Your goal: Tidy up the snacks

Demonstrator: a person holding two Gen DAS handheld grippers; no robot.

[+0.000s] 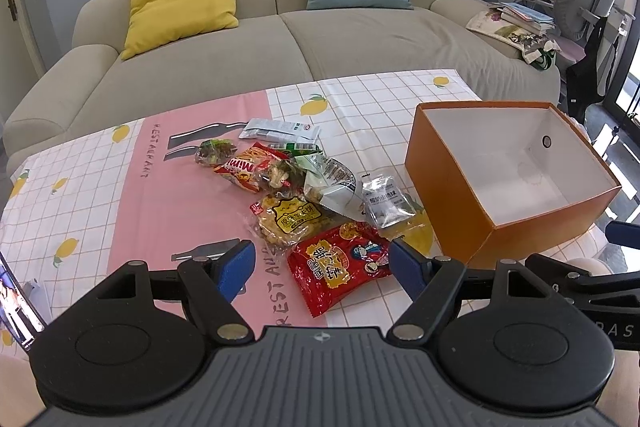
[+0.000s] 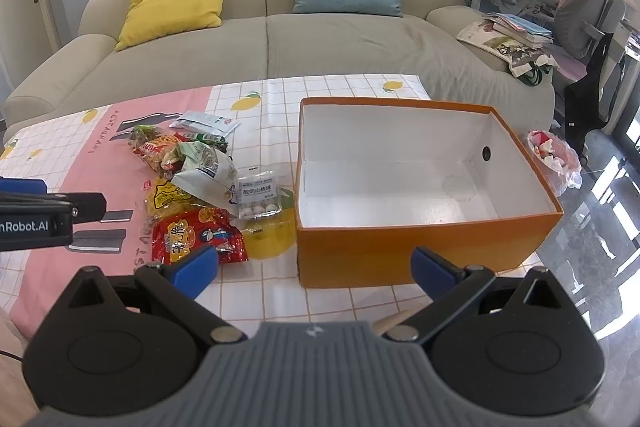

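Note:
A pile of snack packets lies on the tablecloth: a red packet point(image 1: 336, 263) nearest, a clear yellow-label cracker pack point(image 1: 286, 217), a clear pack of white balls point(image 1: 386, 201), a green-white bag point(image 1: 330, 183), a red Mimi pack point(image 1: 240, 171) and a white sachet point(image 1: 280, 131). An open orange box point(image 1: 508, 179) with a white, empty inside stands to their right. My left gripper point(image 1: 322, 263) is open, its blue pads on either side of the red packet, above it. My right gripper point(image 2: 316, 267) is open in front of the orange box point(image 2: 400, 259). The red packet point(image 2: 196, 237) lies left of it.
The table wears a pink and white checked cloth with lemons point(image 1: 168, 195). A beige sofa point(image 1: 304, 39) with yellow and blue cushions stands behind it. A pink bag of rubbish point(image 2: 554, 155) sits on the floor to the right. A phone screen point(image 1: 16, 303) shows at the left edge.

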